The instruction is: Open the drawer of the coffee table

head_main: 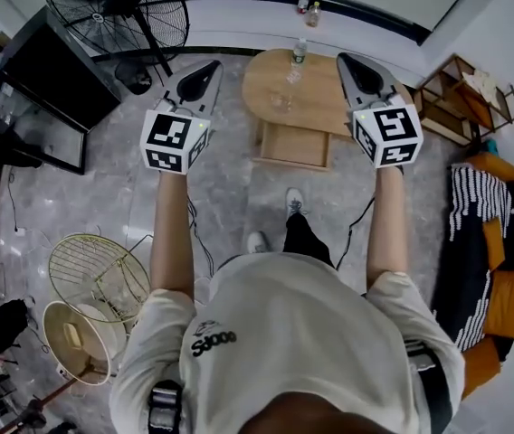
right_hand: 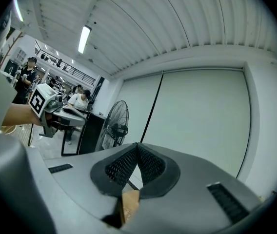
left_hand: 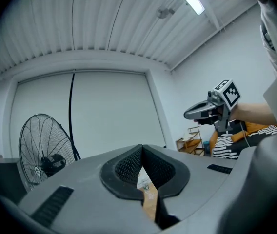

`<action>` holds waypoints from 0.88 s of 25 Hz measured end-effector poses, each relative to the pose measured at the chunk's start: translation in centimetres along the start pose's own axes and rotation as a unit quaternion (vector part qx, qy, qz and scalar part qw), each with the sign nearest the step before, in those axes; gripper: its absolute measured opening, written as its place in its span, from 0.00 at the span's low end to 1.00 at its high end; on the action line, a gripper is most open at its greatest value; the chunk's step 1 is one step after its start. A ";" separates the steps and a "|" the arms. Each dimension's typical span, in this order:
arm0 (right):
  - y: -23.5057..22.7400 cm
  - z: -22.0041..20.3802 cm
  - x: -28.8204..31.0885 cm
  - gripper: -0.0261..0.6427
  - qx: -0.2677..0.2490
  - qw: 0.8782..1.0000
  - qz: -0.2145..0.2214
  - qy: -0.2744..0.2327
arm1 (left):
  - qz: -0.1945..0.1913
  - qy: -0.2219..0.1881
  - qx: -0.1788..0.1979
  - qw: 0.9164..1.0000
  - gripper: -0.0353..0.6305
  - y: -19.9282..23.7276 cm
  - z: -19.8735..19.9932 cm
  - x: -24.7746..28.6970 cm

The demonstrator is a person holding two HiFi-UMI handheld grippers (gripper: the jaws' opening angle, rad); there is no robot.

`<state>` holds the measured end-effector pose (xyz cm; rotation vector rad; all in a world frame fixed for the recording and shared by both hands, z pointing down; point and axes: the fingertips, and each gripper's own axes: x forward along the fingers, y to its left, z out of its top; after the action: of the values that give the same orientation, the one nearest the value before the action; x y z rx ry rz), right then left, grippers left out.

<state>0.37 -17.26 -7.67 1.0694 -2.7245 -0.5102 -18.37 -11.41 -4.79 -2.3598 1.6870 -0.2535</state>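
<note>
While jaws are shut, open drawer (head_main: 293, 145) lies well apart.

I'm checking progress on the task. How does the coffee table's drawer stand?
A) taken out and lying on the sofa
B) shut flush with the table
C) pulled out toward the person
C: in the head view the drawer juts out from under the coffee table toward the person, its inside showing.

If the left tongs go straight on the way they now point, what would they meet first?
Probably the white wall: the left tongs, shut, point at it, and the fan stands off to the left. Depth is unclear.
</note>
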 end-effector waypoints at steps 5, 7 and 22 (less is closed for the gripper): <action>1.1 1.4 -3.2 0.05 -0.013 1.000 -0.008 -0.006 | -0.007 -0.010 0.008 1.000 0.08 -2.3 1.4 -2.5; 1.5 1.7 -4.3 0.05 -0.017 1.000 -0.008 -0.010 | -0.009 -0.010 0.009 1.000 0.08 -2.9 1.6 -3.2; 3.9 0.8 -6.3 0.05 -0.029 1.000 0.005 0.002 | -0.009 -0.007 0.018 1.000 0.08 -5.1 2.0 -4.9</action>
<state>2.30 -10.04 -7.18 1.0419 -2.6914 -0.5812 -14.76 -4.99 -5.31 -2.3463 1.6414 -0.2675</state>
